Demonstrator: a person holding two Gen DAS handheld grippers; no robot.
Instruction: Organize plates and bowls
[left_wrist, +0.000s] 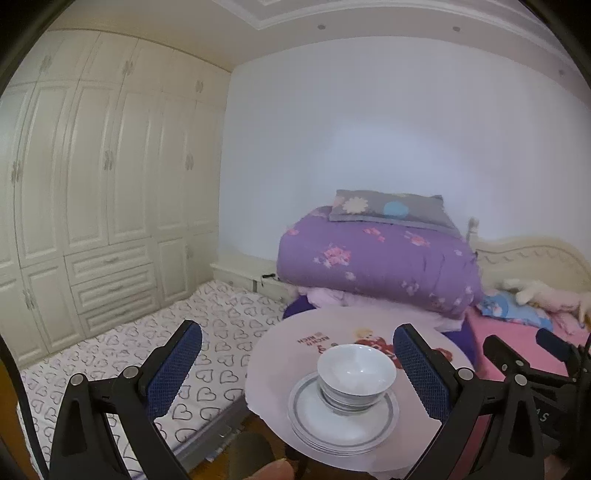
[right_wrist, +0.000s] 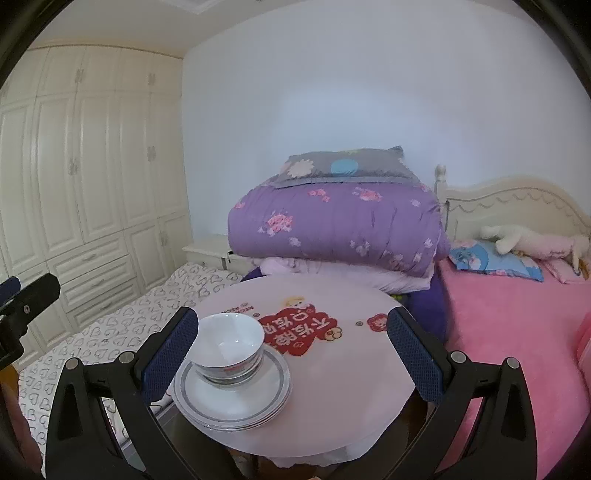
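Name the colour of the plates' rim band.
Grey band on white plates; clearest in the right wrist view.

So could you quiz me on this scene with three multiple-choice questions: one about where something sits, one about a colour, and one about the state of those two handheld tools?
1. Where is the white bowl?
A. On the stack of plates
B. On the pink bed
C. On the floor

2. What colour is the big folded quilt?
A. Green
B. Purple
C. Yellow

3. How are both grippers' fingers?
A. Clamped on a plate
B. Clamped on the bowl
C. Spread open, holding nothing

Answers: 1 A, the bowl rests on the plates on the round table. 2 B, purple with pink flowers. 3 C, both pairs stand apart and empty.
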